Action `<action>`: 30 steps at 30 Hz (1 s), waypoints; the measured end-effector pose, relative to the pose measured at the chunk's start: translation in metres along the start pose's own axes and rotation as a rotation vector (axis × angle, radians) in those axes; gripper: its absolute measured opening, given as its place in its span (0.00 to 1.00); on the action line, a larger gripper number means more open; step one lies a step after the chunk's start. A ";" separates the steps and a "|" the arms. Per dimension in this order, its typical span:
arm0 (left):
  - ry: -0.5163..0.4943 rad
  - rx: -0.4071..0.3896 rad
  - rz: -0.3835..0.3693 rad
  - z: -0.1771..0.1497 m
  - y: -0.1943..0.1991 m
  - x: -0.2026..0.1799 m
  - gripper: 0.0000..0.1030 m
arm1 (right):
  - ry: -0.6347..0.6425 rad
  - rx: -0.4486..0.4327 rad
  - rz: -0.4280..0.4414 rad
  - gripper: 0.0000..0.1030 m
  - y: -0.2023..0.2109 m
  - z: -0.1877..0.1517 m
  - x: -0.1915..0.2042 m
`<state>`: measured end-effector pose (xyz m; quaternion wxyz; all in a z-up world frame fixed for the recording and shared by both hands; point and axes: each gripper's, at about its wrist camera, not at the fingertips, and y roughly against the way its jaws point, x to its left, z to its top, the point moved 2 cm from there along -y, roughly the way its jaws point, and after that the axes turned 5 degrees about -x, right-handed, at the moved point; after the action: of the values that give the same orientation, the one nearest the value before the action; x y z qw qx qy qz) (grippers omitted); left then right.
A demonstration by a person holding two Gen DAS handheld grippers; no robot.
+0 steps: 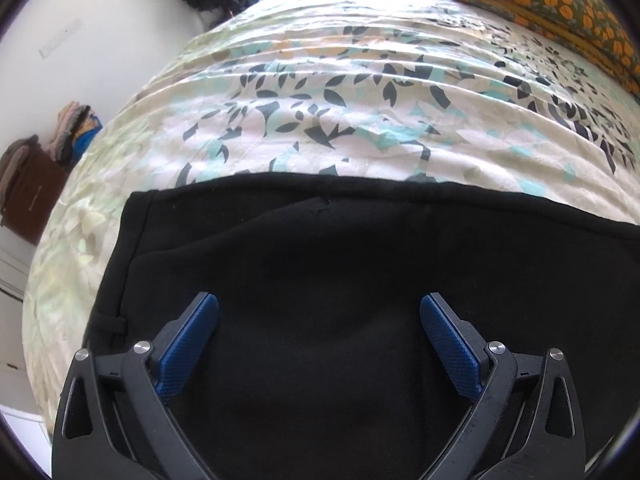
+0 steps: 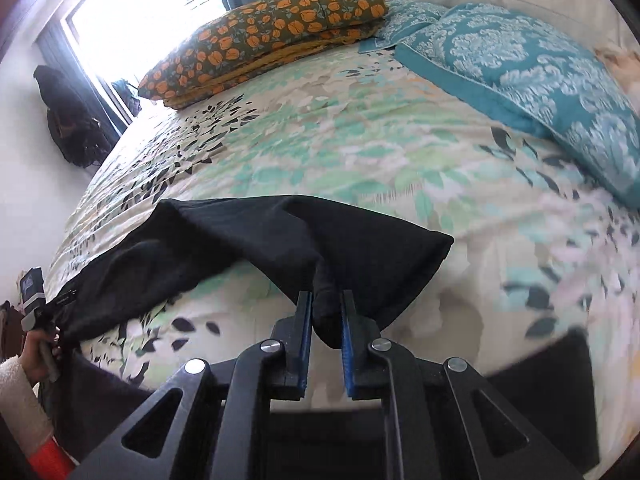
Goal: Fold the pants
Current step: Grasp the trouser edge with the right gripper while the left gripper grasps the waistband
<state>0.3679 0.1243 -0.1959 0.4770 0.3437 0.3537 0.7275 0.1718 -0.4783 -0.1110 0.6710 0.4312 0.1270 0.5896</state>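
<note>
One pair of black pants (image 2: 224, 240) lies on the bed, along its near edge. In the right wrist view the cloth runs from the lower left corner of the bed up to a bunched, lifted end at the middle. The right gripper (image 2: 326, 320) is clamped tight on a fold of that end, the cloth squeezed between its two blue pads (image 2: 307, 340). In the left wrist view the pants (image 1: 340, 280) spread flat and wide under the left gripper (image 1: 319, 312), whose jaws stand wide apart with nothing pinched between them; whether they touch the cloth I cannot tell. The pants' far edge runs straight across the leaf-print bedspread (image 1: 320, 100).

Beyond that edge the bedspread (image 2: 360, 140) is open up to three pillows: one orange-flowered pillow (image 2: 272, 32) and two teal pillows (image 2: 520, 64). A hand (image 2: 38, 356) in a white fleecy sleeve (image 2: 20, 404) shows at the lower left.
</note>
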 end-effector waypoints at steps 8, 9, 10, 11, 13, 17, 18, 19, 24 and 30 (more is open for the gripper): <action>0.061 0.008 -0.197 -0.082 0.081 0.004 0.98 | -0.072 0.023 0.015 0.13 0.037 -0.061 0.005; 0.045 0.009 -0.212 -0.090 0.089 0.002 0.98 | -0.060 0.008 0.015 0.12 0.046 -0.061 0.006; 0.023 0.012 -0.223 -0.097 0.096 -0.001 0.98 | -0.056 -0.012 0.020 0.12 0.056 -0.062 0.006; -0.002 0.013 -0.233 -0.103 0.102 -0.005 0.98 | -0.051 -0.025 0.022 0.13 0.066 -0.064 0.007; -0.047 0.019 -0.257 -0.108 0.109 -0.015 0.98 | -0.038 -0.029 0.008 0.13 0.075 -0.074 0.005; -0.034 0.032 -0.350 -0.099 0.117 -0.036 0.98 | -0.102 -0.026 -0.008 0.13 0.076 -0.092 -0.013; -0.013 0.036 -0.383 -0.092 0.117 -0.042 0.98 | -0.108 -0.054 -0.016 0.13 0.080 -0.090 -0.017; 0.009 0.044 -0.417 -0.084 0.116 -0.047 0.98 | -0.113 -0.082 -0.024 0.13 0.085 -0.087 -0.021; 0.122 0.120 -0.578 -0.043 0.098 -0.075 0.98 | -0.171 -0.111 -0.004 0.13 0.088 -0.085 -0.039; 0.267 0.215 -0.581 -0.012 0.061 -0.094 0.98 | -0.172 -0.163 0.023 0.13 0.093 -0.077 -0.037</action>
<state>0.3593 0.0157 -0.1662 0.5752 0.1785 0.5709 0.5581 0.0461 -0.4846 -0.1010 0.7054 0.4258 0.0156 0.5664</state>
